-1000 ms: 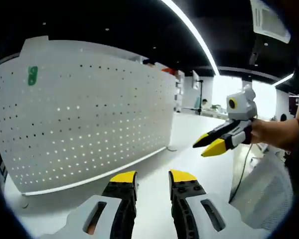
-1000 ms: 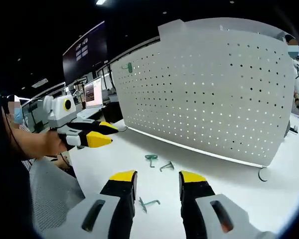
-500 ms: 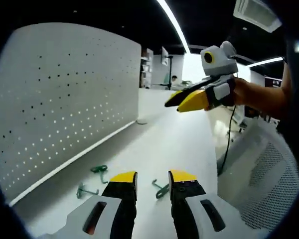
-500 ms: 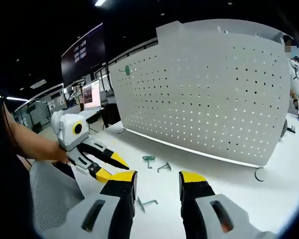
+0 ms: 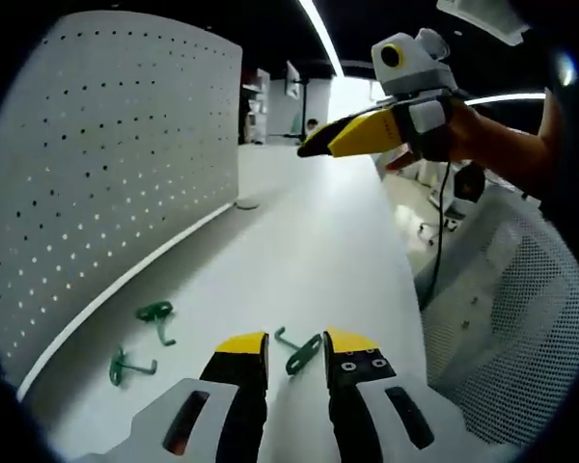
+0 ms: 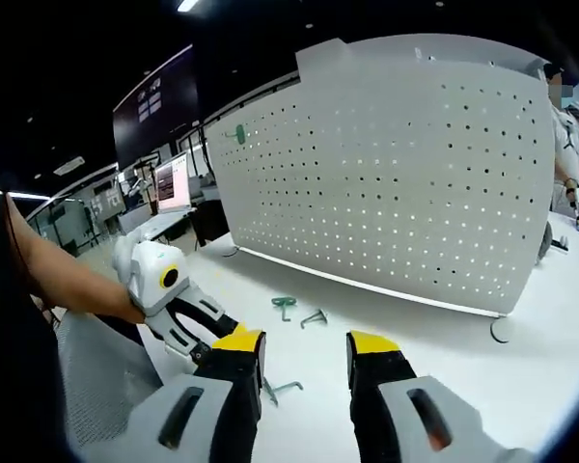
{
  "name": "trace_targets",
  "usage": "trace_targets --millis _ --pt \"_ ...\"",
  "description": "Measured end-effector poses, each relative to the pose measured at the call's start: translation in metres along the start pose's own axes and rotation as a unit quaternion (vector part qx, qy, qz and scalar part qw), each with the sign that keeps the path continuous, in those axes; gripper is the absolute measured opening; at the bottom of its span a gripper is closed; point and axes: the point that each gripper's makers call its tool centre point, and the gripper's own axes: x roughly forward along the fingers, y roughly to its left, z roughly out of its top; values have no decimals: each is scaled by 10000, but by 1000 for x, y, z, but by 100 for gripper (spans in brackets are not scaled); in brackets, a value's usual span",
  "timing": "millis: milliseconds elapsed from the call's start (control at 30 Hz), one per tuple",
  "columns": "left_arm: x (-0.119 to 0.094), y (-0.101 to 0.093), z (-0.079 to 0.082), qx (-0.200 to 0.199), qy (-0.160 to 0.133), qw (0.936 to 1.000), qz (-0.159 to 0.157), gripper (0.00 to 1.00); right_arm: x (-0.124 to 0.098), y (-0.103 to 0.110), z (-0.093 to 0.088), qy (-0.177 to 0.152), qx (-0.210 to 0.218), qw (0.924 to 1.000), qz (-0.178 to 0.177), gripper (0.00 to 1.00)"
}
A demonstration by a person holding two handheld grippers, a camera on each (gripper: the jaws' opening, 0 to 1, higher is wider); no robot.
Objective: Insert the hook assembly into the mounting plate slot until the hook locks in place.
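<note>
Three green hooks on table before pegboard [image 5: 96, 164]; nearest hook [image 5: 299, 349] just ahead of left gripper [image 5: 294, 344], shank slanting; jaws parted, empty. Right gripper [image 5: 314, 147] farther, apparently empty.

Your right claw [image 6: 304, 345] hides part of the nearest green hook [image 6: 278, 389]. Your left claw's [image 6: 207, 340] tips sit behind it. The pegboard [image 5: 96, 174] is cut off at the edge.

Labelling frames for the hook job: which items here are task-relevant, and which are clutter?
Job:
hooks on table: nearest, curled, third
pegboard
hook already hung on it
left tool
right tool

Clutter:
monitor
mesh chair
cable
</note>
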Motion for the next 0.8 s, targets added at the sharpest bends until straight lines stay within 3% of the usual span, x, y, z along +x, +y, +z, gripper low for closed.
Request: trace_targets --millis 533,800 --pt "22 -2 -19 371 383 9985 -78 17 -3 -5 -5 56 65 9999 -75 32" --pt "23 -2 -22 379 452 9982 -109 10 -1 -6 -6 61 82 9999 -82 32"
